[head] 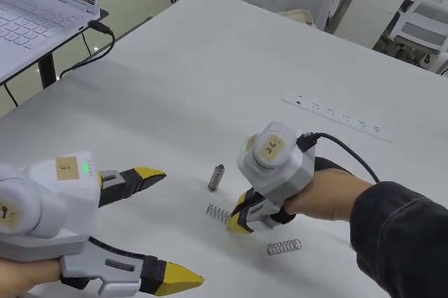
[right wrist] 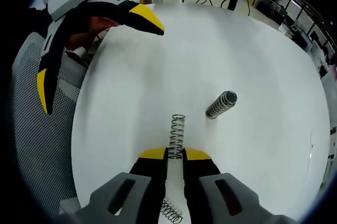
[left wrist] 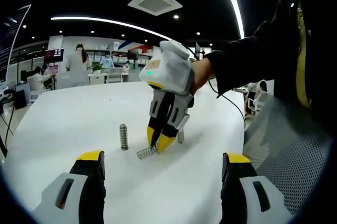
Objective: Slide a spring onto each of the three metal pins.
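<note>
A loose spring (head: 218, 213) (right wrist: 177, 133) lies on the white table, and my right gripper (head: 238, 220) (right wrist: 175, 153) is shut on its near end, tips down at the tabletop. A metal pin wearing a spring (head: 216, 178) (right wrist: 221, 104) (left wrist: 124, 136) stands upright just beyond it. Another loose spring (head: 283, 247) (right wrist: 171, 211) lies flat beside the right hand. My left gripper (head: 164, 228) (left wrist: 163, 156) hovers open and empty to the left, pointing at the right gripper (left wrist: 159, 142) and its spring (left wrist: 146, 152).
The white table (head: 210, 74) carries a power strip (head: 336, 117) at the far right. A laptop (head: 42, 4) with a black cable (head: 98, 46) sits on a stand off the left edge. A mesh chair (right wrist: 31, 145) is behind the left gripper (right wrist: 95, 54).
</note>
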`<state>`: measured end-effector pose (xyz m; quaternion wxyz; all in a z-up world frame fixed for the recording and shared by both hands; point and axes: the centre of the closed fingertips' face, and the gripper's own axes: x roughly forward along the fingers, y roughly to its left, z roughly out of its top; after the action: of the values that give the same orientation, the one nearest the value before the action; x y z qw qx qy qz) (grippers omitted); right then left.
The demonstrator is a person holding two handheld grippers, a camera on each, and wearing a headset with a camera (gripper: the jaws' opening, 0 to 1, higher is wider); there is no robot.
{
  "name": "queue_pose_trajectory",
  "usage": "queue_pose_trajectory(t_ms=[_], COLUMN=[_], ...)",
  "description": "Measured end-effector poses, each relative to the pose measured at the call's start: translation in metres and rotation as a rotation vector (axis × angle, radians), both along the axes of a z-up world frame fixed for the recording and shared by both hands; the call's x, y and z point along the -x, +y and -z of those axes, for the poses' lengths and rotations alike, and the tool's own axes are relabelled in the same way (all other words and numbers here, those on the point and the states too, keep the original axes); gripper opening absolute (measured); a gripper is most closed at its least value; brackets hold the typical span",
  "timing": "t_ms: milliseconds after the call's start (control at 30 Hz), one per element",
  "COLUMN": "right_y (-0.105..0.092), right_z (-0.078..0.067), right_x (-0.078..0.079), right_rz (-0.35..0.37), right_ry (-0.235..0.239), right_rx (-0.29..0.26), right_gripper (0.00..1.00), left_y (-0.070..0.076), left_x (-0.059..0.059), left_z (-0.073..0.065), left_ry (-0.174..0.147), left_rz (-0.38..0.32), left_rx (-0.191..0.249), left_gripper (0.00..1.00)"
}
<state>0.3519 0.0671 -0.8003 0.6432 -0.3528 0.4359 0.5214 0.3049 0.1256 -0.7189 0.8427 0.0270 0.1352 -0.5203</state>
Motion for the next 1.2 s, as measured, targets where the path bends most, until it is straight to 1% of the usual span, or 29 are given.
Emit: queue_pose_trajectory(t_ms=[67,133,333,400,500,600,667,733,833,900,967,1033,1133,1200], right_y=[-0.001,-0.001,0.001,0.001,0.002,0.003,0.004,0.005,0.007,0.007,0.009,0.009,0.009,0.009], right_z=[0.000,-0.002,-0.012,-0.016,-0.025,-0.033,-0.040,-0.046,-0.053,-0.057,-0.060,-0.063,-0.067,-0.069], right_x=[-0.001,0.000,0.005,0.008,0.015,0.023,0.029,0.035,0.041,0.044,0.047,0.049,0.054,0.057], right_rz=[-0.008,-0.006,-0.020,-0.024,-0.030,-0.047,-0.060,-0.075,-0.089,-0.098,-0.105,-0.108,-0.115,-0.120], right_ry=[-0.011,-0.005,-0.010,-0.011,-0.003,0.008,0.014,0.020,0.025,0.022,0.024,0.023,0.026,0.030], right_rx=[0.004,0.002,-0.002,-0.005,-0.017,-0.022,-0.023,-0.025,-0.021,-0.018,-0.019,-0.020,-0.017,-0.013], right_gripper=[0.08,0.08,0.08,0.08,0.08,0.08,0.08,0.08,0.08,0.08,0.08,0.08,0.08,0.08], left_y=[0.000,-0.001,-0.003,-0.004,-0.006,-0.007,-0.007,-0.007,-0.010,-0.012,-0.014,-0.016,-0.018,-0.020], left_x=[0.000,0.001,0.002,0.002,0.003,0.003,0.003,0.001,0.001,0.002,0.003,0.004,0.006,0.008], left_z=[0.001,0.001,0.004,0.006,0.007,0.006,0.005,0.004,0.000,-0.002,-0.003,-0.004,-0.006,-0.007], left_ry=[0.000,0.003,0.003,0.002,-0.003,-0.010,-0.015,-0.031,-0.053,-0.071,-0.093,-0.106,-0.133,-0.142], left_rz=[0.002,0.005,0.015,0.020,0.029,0.035,0.038,0.042,0.055,0.065,0.083,0.095,0.115,0.129], left_rx=[-0.002,-0.003,-0.012,-0.022,-0.030,-0.027,-0.029,-0.034,-0.028,-0.037,-0.050,-0.057,-0.062,-0.065], left_gripper=[0.90,0.89,0.86,0.84,0.80,0.76,0.71,0.65,0.55,0.50,0.42,0.36,0.29,0.25])
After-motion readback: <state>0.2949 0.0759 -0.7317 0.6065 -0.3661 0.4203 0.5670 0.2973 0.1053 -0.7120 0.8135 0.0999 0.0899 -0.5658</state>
